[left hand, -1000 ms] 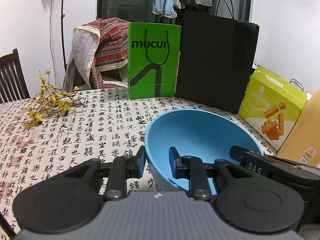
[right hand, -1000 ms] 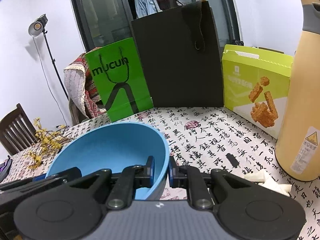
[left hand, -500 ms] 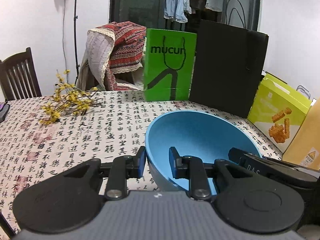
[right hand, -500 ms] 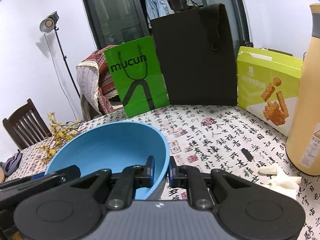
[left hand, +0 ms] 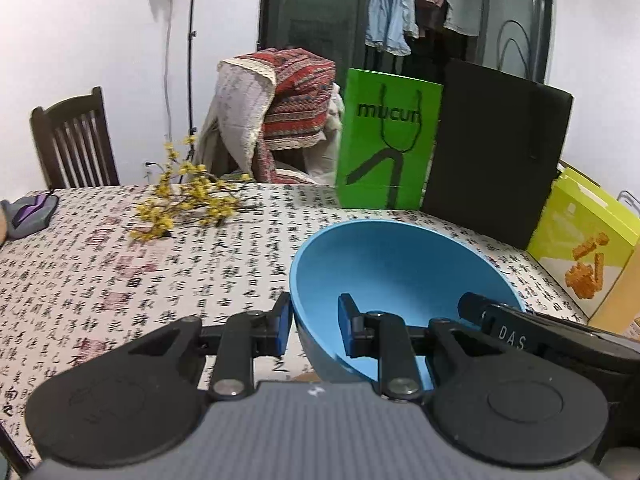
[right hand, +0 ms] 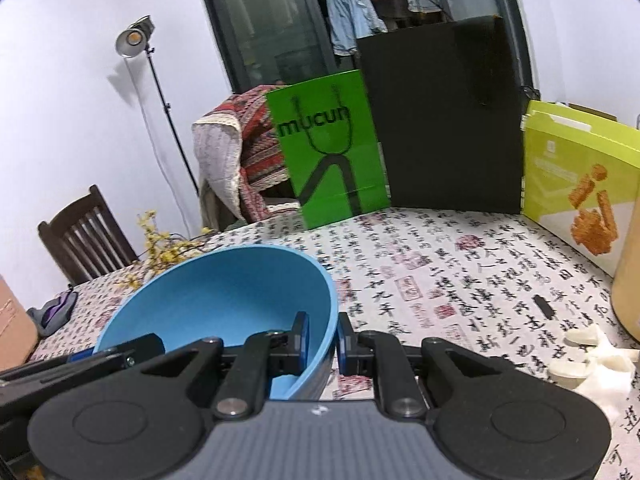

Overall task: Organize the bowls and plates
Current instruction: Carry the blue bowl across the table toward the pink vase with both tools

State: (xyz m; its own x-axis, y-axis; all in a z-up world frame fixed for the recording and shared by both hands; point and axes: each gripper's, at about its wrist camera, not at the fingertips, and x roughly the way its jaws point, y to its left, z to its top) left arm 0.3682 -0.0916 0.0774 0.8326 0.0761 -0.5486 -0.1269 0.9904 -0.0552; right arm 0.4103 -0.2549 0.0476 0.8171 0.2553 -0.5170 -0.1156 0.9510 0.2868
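Bowl [left hand: 400,268] shifted leftward (both grippers clamped)

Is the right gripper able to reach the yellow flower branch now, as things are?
Probably not: the right gripper is shut on the blue bowl, which lies between it and the flower branch across the table.

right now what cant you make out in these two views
- Blue bowl underside: hidden by its own wall and both grippers, so its height above the tablecloth is unclear.
- Tan bottle: cut off by the right-wrist view's edge.
- Small black object on the cloth: too small to identify.
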